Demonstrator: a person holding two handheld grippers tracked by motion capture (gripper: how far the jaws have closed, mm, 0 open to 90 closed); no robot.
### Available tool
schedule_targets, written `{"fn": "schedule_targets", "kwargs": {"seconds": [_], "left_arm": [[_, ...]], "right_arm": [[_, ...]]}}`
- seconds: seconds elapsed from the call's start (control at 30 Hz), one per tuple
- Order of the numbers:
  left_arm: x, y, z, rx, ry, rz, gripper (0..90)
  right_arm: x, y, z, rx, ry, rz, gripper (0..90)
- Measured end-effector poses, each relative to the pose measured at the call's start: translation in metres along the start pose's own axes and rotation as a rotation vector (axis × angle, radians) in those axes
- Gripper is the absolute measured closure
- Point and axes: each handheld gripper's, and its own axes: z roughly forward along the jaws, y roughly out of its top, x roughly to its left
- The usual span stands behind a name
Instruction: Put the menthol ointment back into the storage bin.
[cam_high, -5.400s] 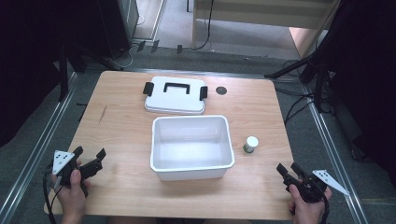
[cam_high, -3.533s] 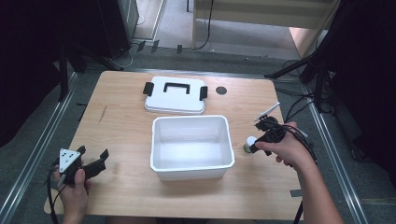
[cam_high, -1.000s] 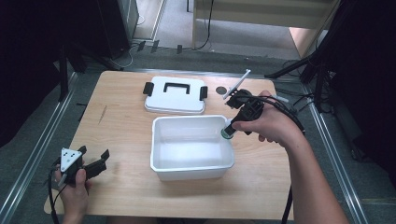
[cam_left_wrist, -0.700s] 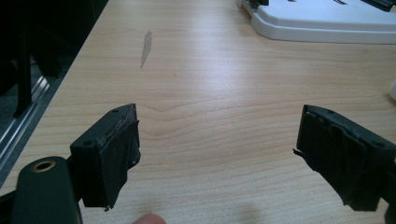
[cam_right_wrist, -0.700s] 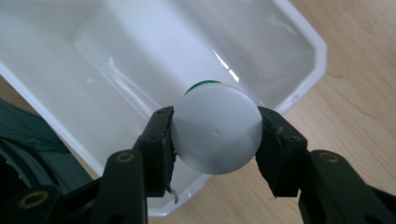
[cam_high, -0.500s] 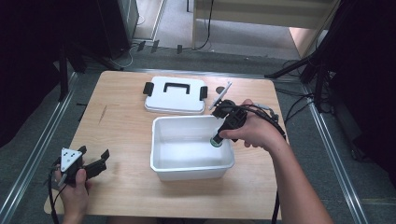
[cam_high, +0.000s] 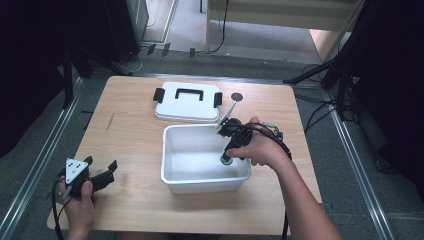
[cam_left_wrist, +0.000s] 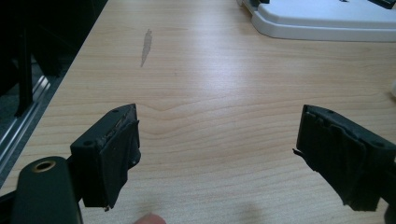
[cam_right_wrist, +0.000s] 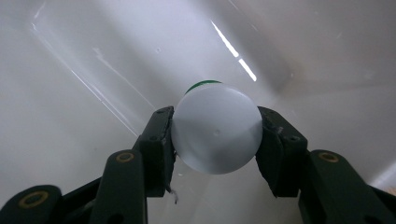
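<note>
Wooden table (cam_high: 130, 130), white bin (cam_high: 172, 170) at centre, white lid (cam_high: 187, 102) at the bin's 12 o'clock.

High view: right gripper (cam_high: 227, 159) dips into the bin at its 3 o'clock side, clamping a small jar (cam_high: 226, 160); left gripper (cam_high: 107, 172) rests at the table's 8 o'clock. Left gripper view: jaws spread wide, nothing between them, bare wood beneath. Right gripper view: both pads (cam_right_wrist: 161, 140) press the jar's white round end, a green rim behind it, with the bin's inner wall behind.
</note>
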Motion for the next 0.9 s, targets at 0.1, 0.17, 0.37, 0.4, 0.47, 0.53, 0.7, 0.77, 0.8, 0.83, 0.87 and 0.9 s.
{"fn": "schedule_targets", "kwargs": {"seconds": [0.1, 0.17, 0.37, 0.4, 0.47, 0.53, 0.7, 0.77, 0.8, 0.83, 0.87, 0.9], "left_arm": [[0.000, 0.000, 0.000, 0.003, 0.000, 0.003, 14.0], [0.000, 0.000, 0.000, 0.003, 0.000, 0.003, 14.1], [0.000, 0.000, 0.000, 0.003, 0.001, 0.004, 14.1], [0.000, 0.000, 0.000, 0.005, 0.001, 0.002, 14.1], [-0.001, 0.000, 0.000, 0.011, -0.001, 0.006, 14.1], [-0.001, 0.000, 0.000, 0.011, -0.001, 0.008, 14.1], [-0.001, 0.000, 0.000, 0.011, -0.001, 0.006, 14.0], [-0.001, 0.000, 0.000, 0.011, -0.001, 0.006, 14.0], [-0.001, 0.000, 0.000, 0.010, -0.001, 0.006, 14.0], [-0.001, 0.000, 0.000, 0.009, -0.001, 0.005, 14.1], [-0.001, 0.000, 0.000, 0.010, -0.001, 0.004, 14.0], [-0.001, 0.000, 0.000, 0.009, 0.000, 0.005, 14.0]], "right_arm": [[0.003, 0.002, 0.005, -0.014, 0.003, -0.015, 51.8], [0.007, 0.003, 0.010, -0.011, -0.015, -0.037, 51.7], [0.012, 0.006, 0.020, 0.008, -0.032, -0.046, 51.7], [0.013, 0.007, 0.021, 0.007, -0.031, -0.047, 51.7], [0.014, 0.007, 0.023, 0.018, -0.018, -0.047, 51.7], [0.016, 0.008, 0.028, 0.035, -0.018, -0.055, 51.7], [0.019, 0.008, 0.038, 0.057, -0.040, -0.082, 51.5], [0.020, 0.009, 0.040, 0.063, -0.051, -0.093, 51.3], [0.021, 0.008, 0.041, 0.063, -0.052, -0.097, 51.2], [0.021, 0.008, 0.040, 0.066, -0.058, -0.107, 50.5], [0.021, 0.008, 0.040, 0.061, -0.056, -0.110, 49.7], [0.021, 0.007, 0.039, 0.053, -0.053, -0.103, 48.8]]}}
